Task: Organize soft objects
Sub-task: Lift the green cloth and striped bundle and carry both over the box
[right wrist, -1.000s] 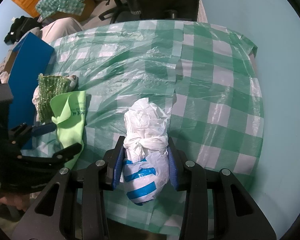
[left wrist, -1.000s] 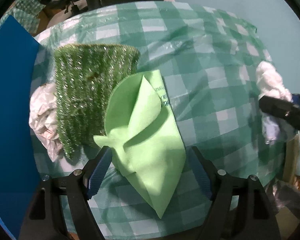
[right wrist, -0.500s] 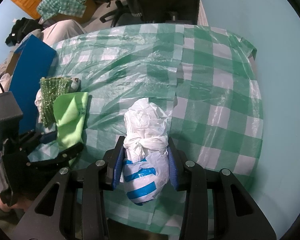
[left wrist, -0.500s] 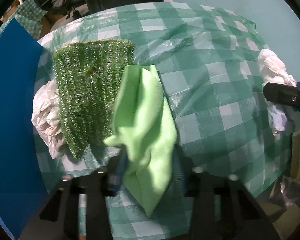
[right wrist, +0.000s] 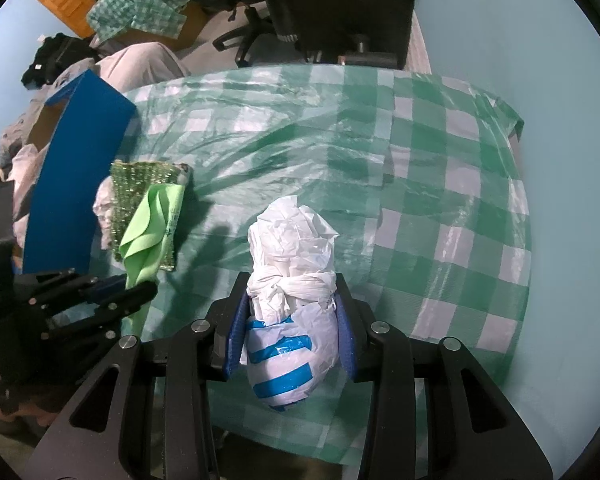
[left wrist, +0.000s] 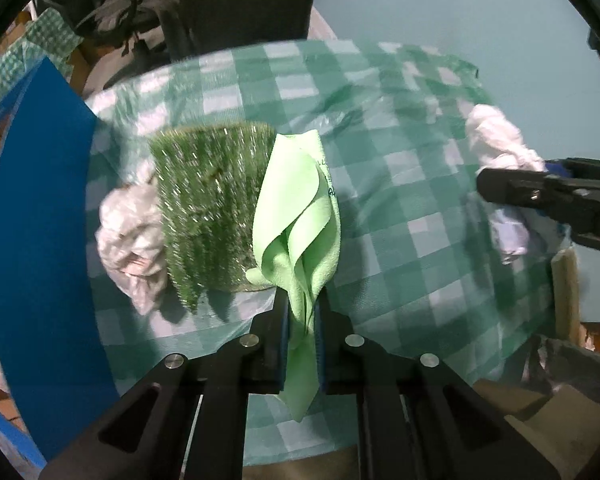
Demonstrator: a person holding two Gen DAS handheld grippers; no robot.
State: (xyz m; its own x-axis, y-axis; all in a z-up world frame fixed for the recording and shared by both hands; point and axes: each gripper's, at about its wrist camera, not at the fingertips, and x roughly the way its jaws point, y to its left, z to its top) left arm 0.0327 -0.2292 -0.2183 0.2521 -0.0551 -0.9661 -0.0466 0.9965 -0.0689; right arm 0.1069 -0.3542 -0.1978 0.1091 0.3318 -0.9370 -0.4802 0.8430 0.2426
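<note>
My left gripper (left wrist: 302, 300) is shut on a light green cloth (left wrist: 296, 208). The cloth hangs bunched from the pads, with its far end still draped against a sparkly dark green scrub cloth (left wrist: 208, 208) on the table. My right gripper (right wrist: 294, 308) is shut on a knotted white plastic bag with blue stripes (right wrist: 292, 248), just above the checked tablecloth (right wrist: 440, 200). The right wrist view shows the left gripper (right wrist: 128, 288) at the lower left, with the green cloth (right wrist: 152, 224) rising out of it.
A blue box (left wrist: 36, 220) stands along the table's left side, its top open (right wrist: 76, 172). A crumpled white bag (left wrist: 128, 232) lies between the box and the scrub cloth. A dark office chair (right wrist: 340, 8) sits behind the table, and a pale blue wall runs along the right.
The left jaws closed on the green cloth and rose, pulling it up into a bunched fold. The right gripper and its bag stayed still.
</note>
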